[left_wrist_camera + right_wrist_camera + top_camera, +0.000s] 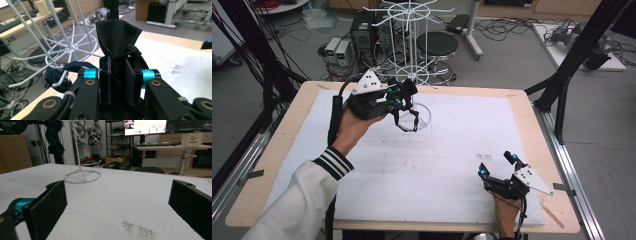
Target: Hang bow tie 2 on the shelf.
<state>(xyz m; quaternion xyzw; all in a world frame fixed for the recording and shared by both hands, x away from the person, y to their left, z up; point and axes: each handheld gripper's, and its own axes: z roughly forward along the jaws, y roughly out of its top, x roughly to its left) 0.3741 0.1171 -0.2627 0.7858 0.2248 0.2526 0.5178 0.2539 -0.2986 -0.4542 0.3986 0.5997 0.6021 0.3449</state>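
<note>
Beside the white wire rack [62,45], the left claw [119,82] clenches black cloth [117,37] between its jaws.

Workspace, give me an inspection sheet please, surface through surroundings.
Surface: white mat on a wooden table, faint grey smudges.
Job's things: black fabric piece with strap; white wire rack standing at the far edge.
Clutter: nothing seen.
Grippers: left gripper raised by the rack, jaws shut on the fabric; right gripper low over the mat, jaws open.
Cables: black cable trailing from the left gripper.
Surroundings: stool, floor cables, desks.
</note>
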